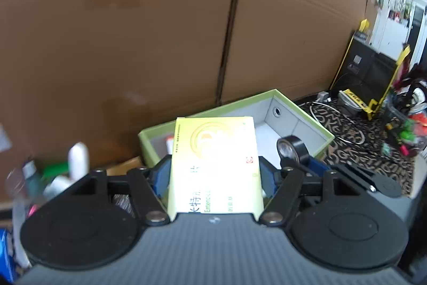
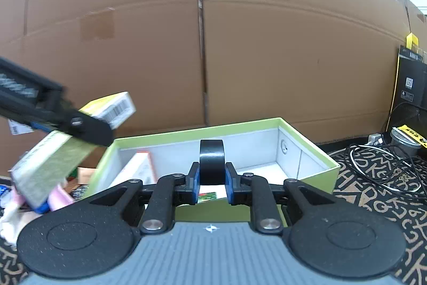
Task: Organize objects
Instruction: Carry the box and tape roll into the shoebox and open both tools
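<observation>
Against the cardboard wall (image 2: pixel 293 44), both tongs converge over the green tray (image 2: pixel 307 151): left tongs (image 1: pixel 214 172) clamp the yellow carton (image 1: pixel 216 162), right tongs (image 2: pixel 212 178) clamp the tape roll (image 2: pixel 212 162); collision at 10 o'clock could dislodge either.

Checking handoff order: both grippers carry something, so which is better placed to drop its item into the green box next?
Right, probably: the right hand-held gripper holds the black tape roll directly over the green box; the left's yellow carton sits further back.
</observation>
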Tool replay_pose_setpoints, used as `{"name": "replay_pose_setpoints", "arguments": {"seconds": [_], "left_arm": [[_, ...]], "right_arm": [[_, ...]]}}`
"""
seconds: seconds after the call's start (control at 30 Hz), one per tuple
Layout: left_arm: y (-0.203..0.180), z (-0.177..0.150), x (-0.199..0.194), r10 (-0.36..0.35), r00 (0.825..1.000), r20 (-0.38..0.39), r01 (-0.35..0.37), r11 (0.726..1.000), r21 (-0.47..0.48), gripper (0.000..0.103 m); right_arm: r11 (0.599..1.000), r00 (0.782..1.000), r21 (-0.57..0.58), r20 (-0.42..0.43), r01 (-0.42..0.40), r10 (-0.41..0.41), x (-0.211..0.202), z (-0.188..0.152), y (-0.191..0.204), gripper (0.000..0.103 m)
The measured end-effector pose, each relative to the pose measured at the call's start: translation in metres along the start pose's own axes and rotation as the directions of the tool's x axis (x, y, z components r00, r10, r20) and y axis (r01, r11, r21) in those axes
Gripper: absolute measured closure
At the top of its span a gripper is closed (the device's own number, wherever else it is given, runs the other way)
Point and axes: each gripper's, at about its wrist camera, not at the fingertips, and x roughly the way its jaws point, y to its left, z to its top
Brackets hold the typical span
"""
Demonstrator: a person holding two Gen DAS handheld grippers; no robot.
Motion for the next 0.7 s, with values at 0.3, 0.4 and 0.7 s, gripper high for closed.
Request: {"name": "replay_pose_setpoints", "arguments": {"seconds": [0.3, 0.4, 0.7], "left_arm": [[-0.015, 0.016, 0.086, 0.062, 0.995, -0.074, -0.060, 0.998, 0.021, 0.038], [-0.013, 0.014, 0.094, 0.031, 0.996, -0.078, -0.028, 0.998, 0.048, 0.011], [0.014, -0.004, 0.018, 0.021, 0.995, 0.096, -0.015, 0.997, -0.070, 0.000]], "right_arm": [[1.000, 0.999, -0.017, -0.050, 0.013, -0.014, 0.047, 0.010, -0.020, 0.082], [0.998, 0.996, -0.060, -0.086, 0.005, -0.010, 0.061, 0.007, -0.018, 0.068], [1.000, 0.997, -0.013, 0.073, 0.029, -0.028, -0.004, -0.004, -0.025, 0.022]]}}
